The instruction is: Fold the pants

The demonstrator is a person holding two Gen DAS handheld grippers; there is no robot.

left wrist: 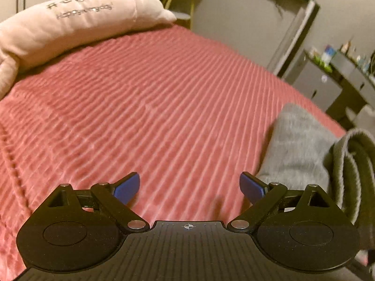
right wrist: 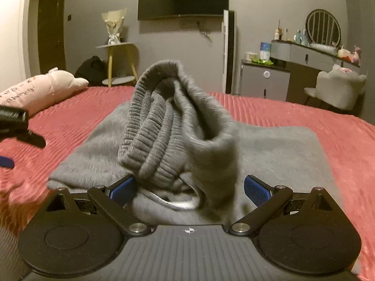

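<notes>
- Left wrist view: the left gripper (left wrist: 189,186) is seen with its blue pads spread wide apart and nothing between them, held above the bare red bedspread (left wrist: 145,98)
- The grey pants (left wrist: 297,147) are seen at the right edge of that view, partly flat on the bedspread, with a raised bunch of cloth at the far right
- Right wrist view: the right gripper (right wrist: 189,188) is also seen with its pads apart; the ribbed waistband (right wrist: 150,140) stands up in a hump between and ahead of them, the left pad touching or just beside the cloth, the right pad clear of it
- A white drawstring (right wrist: 173,202) is seen looped loosely under the hump, close to the gripper base
- The lower layer of the pants is seen lying flat and wide on the bedspread, so the fold is judged only partly made
- Risk: since neither claw is clamped on cloth, the standing hump is likely to slump unevenly and spoil the fold line
- Risk: the drawstring could be caught if the pads are closed low, dragging the lower layer out of place
- A pink pillow (left wrist: 70,23) is seen well apart, at the bed's far side
</notes>
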